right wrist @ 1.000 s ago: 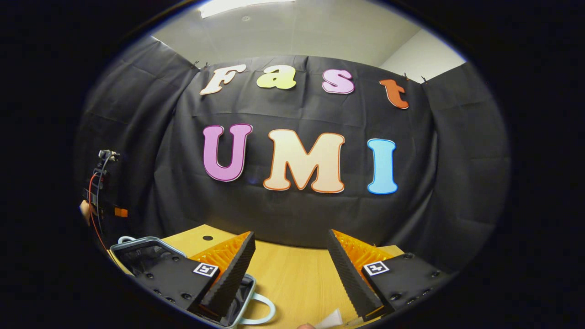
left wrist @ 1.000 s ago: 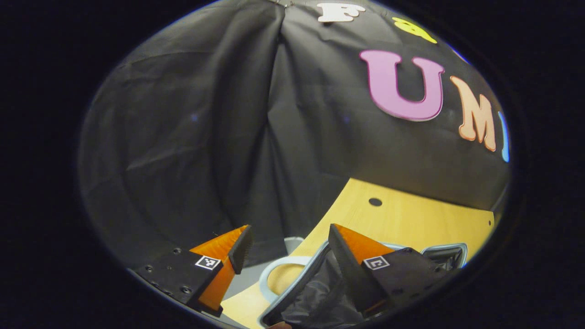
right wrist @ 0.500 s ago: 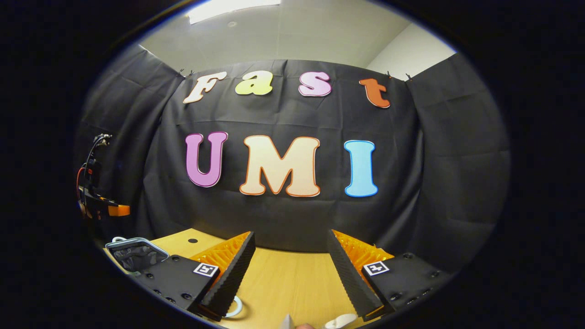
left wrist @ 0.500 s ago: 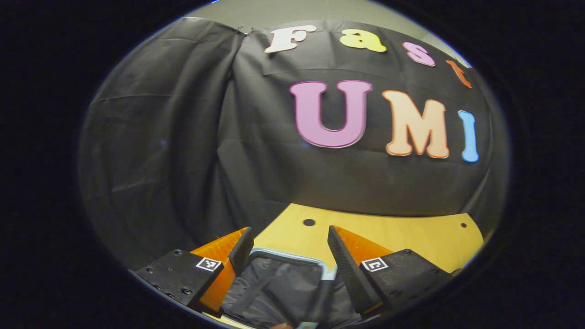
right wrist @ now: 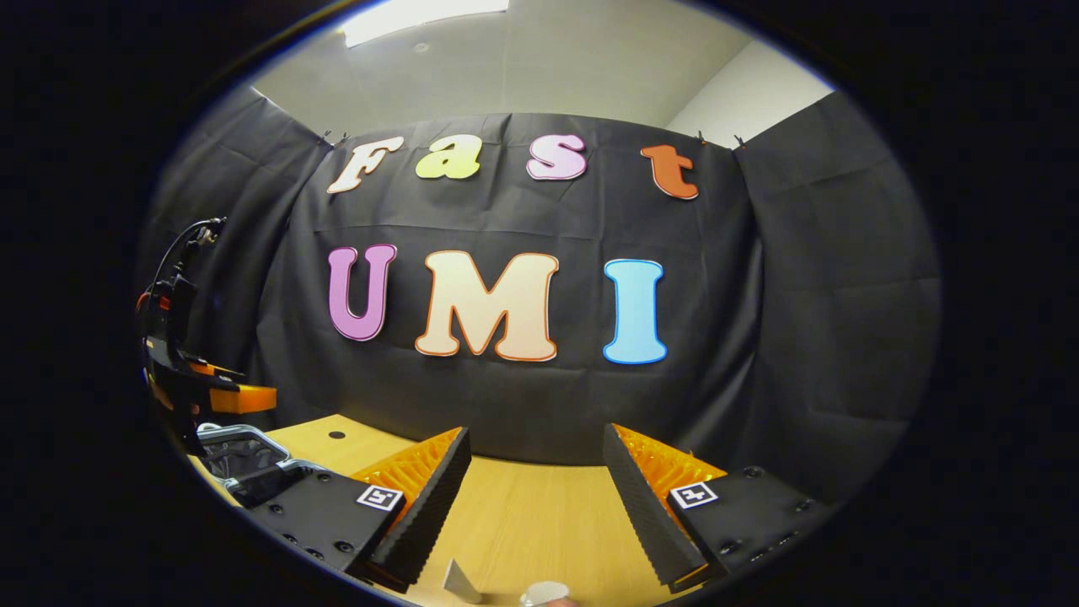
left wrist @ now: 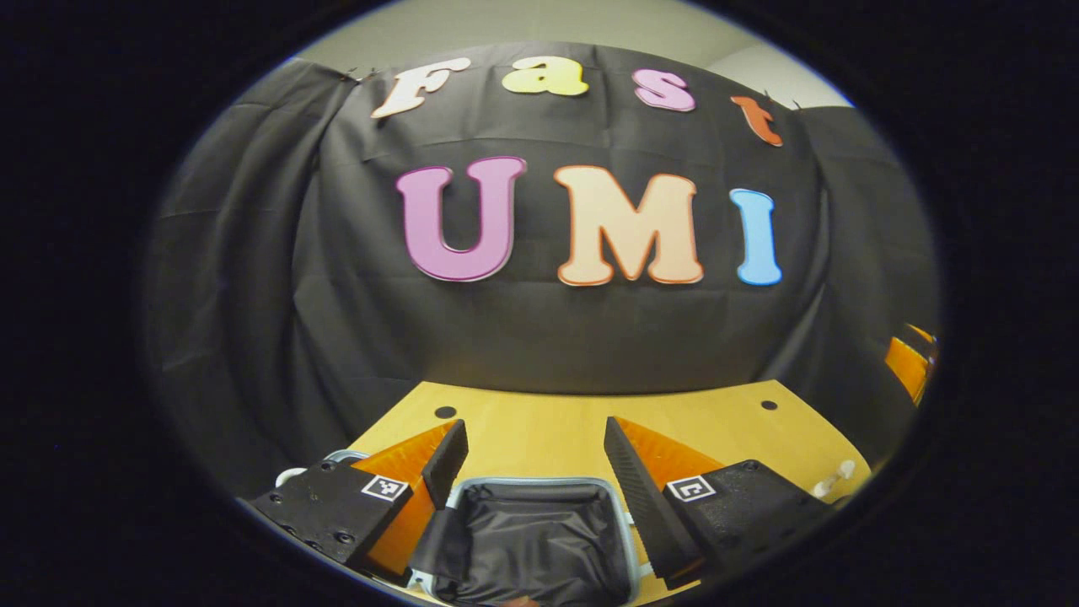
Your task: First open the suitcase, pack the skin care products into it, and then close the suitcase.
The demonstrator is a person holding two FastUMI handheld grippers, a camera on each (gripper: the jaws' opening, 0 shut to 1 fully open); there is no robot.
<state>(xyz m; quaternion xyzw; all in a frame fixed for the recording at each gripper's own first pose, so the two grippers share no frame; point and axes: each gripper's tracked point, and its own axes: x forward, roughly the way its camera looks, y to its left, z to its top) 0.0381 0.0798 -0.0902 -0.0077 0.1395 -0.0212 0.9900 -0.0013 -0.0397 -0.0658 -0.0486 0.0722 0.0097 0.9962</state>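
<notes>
Suitcase point(left wrist: 539, 539) lies open on the wooden table point(left wrist: 548, 426), straight below and ahead of my left claw point(left wrist: 531, 459). Dark lining visible, pale rim around it, sitting in the gap between my fingers. Left claw spread wide, nothing between the jaws, not touching the case.

Right claw point(right wrist: 533, 468) also wide open, empty, hovering over bare table. Just under it at the bottom edge: a small pale pointed item point(right wrist: 459, 583) and a round whitish cap-like top point(right wrist: 544, 593), probably skin care products, too cropped to tell which. Neither touches my fingers.

From the right gripper view, the suitcase point(right wrist: 232, 451) is far off to the claw's left, with my left claw point(right wrist: 240, 398) hanging above it. From the left gripper view, a small white bottle-like thing point(left wrist: 830, 479) lies on the table far to the right.
</notes>
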